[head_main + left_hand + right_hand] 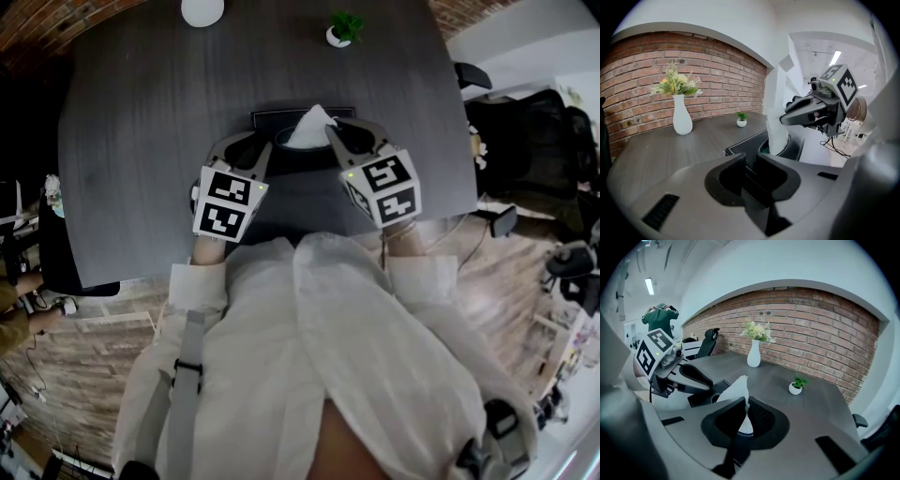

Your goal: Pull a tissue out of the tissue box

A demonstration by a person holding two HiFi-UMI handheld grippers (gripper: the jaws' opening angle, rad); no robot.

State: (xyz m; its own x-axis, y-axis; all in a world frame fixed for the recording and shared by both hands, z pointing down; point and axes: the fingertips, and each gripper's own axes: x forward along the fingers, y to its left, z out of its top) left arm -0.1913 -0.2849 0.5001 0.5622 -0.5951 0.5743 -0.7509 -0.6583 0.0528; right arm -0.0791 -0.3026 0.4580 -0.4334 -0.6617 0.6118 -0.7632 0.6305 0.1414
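Observation:
A black tissue box (267, 119) sits mid-table with a white tissue (311, 127) standing up out of its opening. My left gripper (258, 148) is at the box's near-left edge. In the left gripper view the box's edge (745, 145) lies between that gripper's (750, 161) jaws, which grip it. My right gripper (330, 137) is at the tissue's right side. In the right gripper view its (745, 401) jaws are shut on the tissue (736, 390), which rises in a point above them. The box's opening is mostly hidden by the tissue and jaws.
A white vase with flowers (202, 9) and a small potted plant (343, 28) stand at the dark table's far edge, before a brick wall (717, 70). Black office chairs (525, 122) stand off the table's right side.

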